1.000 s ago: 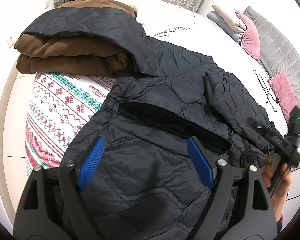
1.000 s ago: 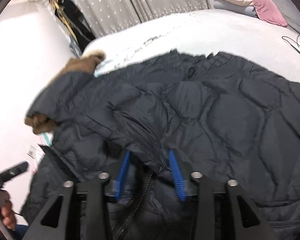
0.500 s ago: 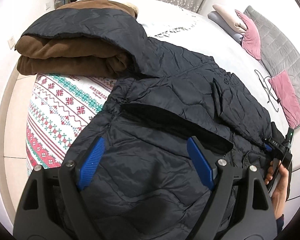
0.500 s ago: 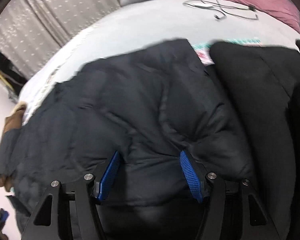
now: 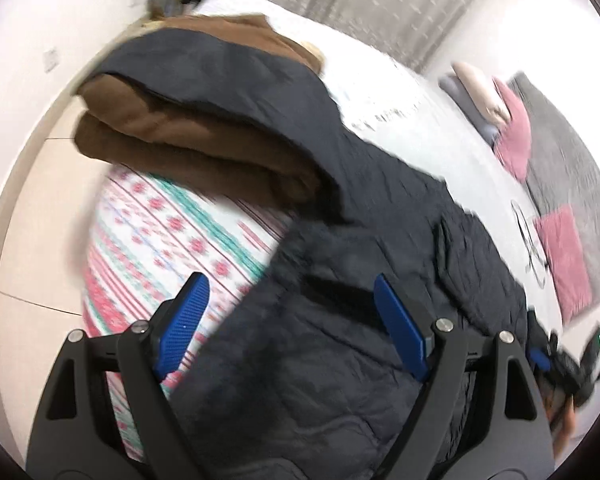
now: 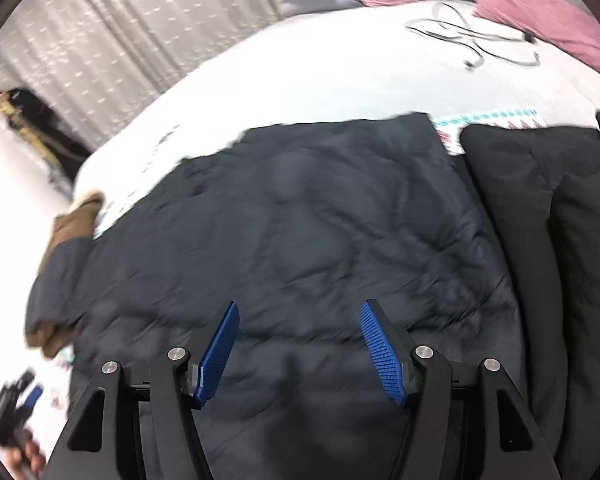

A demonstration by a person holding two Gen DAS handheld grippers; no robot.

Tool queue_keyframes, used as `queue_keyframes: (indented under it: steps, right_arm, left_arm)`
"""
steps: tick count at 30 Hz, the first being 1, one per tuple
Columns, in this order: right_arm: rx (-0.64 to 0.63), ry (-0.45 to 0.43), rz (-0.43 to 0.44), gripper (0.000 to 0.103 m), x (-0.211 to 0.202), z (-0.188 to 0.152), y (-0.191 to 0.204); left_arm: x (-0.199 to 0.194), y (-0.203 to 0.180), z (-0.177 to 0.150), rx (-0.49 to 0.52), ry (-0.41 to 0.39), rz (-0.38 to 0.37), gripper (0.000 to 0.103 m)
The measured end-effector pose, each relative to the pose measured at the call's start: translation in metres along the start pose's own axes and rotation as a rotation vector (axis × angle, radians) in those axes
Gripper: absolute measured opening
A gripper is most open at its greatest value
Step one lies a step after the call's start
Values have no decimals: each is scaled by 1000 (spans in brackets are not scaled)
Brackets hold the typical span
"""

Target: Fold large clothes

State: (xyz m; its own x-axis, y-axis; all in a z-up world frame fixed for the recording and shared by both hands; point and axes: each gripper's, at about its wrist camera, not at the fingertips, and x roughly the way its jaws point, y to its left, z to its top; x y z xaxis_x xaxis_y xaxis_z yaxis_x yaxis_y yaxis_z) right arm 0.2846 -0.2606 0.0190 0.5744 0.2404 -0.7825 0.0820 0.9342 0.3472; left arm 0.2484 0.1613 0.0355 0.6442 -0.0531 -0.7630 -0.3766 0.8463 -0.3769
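Both gripper point(image 5: 286, 320) point(image 6: 300, 344) jaws spread above the blurred jacket point(image 6: 300, 220), holding nothing.

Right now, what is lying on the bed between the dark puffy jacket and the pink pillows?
A tangled black cable lies on the pale bed cover, between the jacket and the pink pillows. The right wrist view shows it best.

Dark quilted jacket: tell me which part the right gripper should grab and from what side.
Probably the dark quilted jacket's near hem, approached from above at the bed's near side. That edge lies flat below the open right gripper, giving thin layers to pinch.
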Motion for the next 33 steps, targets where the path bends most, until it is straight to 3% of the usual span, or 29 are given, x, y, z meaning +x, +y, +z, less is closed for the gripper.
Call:
queue_keyframes:
  steps: [5, 11, 18, 25, 30, 32, 33]
  right_arm:
    - [-60, -10, 62, 72, -34, -34, 43]
    - [-7, 20, 186, 76, -57, -98, 54]
    - [-91, 83, 197, 76, -12, -125, 82]
    - [-48, 76, 146, 76, 6, -123, 70]
    - [-71, 63, 118, 76, 13, -120, 71]
    - [-67, 69, 111, 76, 17, -119, 69]
    - [-64, 70, 106, 76, 18, -119, 67]
  left_arm:
    - [-5, 46, 25, -138, -41, 7, 85]
    - [-22, 100, 55, -201, -100, 46, 85]
    - [-3, 190, 100, -531, -118, -90, 85]
    - [41, 214, 123, -636, -118, -194, 84]
    - [66, 203, 130, -637, -105, -207, 68]
    - [67, 200, 133, -620, -120, -199, 47]
    - [66, 196, 135, -597, -129, -180, 46]
